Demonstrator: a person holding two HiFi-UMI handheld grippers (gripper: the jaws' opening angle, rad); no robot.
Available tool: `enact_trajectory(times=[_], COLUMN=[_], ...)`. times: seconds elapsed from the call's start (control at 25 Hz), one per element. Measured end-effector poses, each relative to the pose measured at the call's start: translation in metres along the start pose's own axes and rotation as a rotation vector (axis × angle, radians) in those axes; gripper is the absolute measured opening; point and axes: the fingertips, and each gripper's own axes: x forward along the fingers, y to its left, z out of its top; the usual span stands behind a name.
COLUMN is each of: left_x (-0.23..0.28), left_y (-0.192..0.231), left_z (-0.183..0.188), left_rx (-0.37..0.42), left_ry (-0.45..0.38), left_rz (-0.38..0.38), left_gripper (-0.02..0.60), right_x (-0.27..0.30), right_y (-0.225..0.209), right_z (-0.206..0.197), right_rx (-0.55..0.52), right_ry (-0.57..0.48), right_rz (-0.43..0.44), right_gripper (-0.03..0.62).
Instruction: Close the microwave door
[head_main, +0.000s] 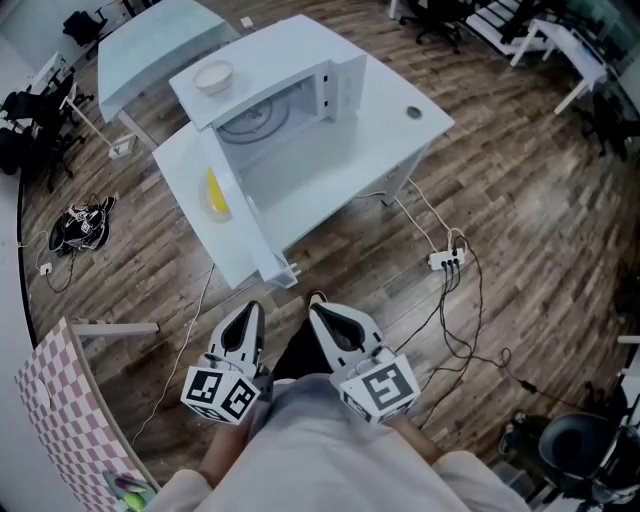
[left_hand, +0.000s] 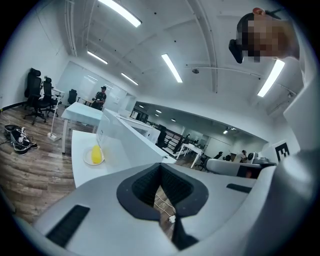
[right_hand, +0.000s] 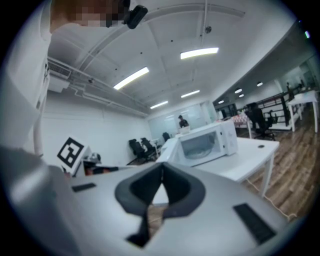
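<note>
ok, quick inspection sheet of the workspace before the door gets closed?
Surface: white table, carries the microwave.
Job's things: microwave with its door swung wide open, cavity empty.
Clutter: bowl on the microwave top; yellow item on the table left of the door.
Grippers: left gripper and right gripper held low, short of the table, fingers together, empty.
Cables: power strip and loose leads on the floor.
Surroundings: wood floor, shoes, office chairs, second table.

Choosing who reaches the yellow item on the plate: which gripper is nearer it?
Left. In the head view the left gripper is below and slightly right of the yellow item; the right gripper is farther right again.
</note>
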Motion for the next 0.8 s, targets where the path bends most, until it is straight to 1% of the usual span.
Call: enact_trajectory(times=[0.28, 0.52, 0.68, 0.8], left_x=[0.022, 0.032, 0.036, 0.041], left_y=[0.013, 0.020, 0.017, 0.016], left_z=[0.005, 0.003, 0.003, 0.005], left_rx=[0.012, 0.014, 0.004, 0.017], left_ry=[0.029, 0.077, 0.114, 0.131], left_rz=[-0.003, -0.040, -0.119, -0.171], left_gripper=[0.015, 0.015, 0.015, 0.015], right_x=[0.028, 0.052, 0.068, 0.080], right_y=[-0.020, -0.034, -0.045, -0.050], right_z=[0.011, 0.017, 0.023, 0.027], right_rx=[-0.003, 0.007, 0.002, 0.002], right_ry=[0.015, 0.039, 0.048, 0.049], right_rz=[0.033, 0.058, 0.073, 0.083], right_gripper=[0.023, 0.023, 0.022, 0.023])
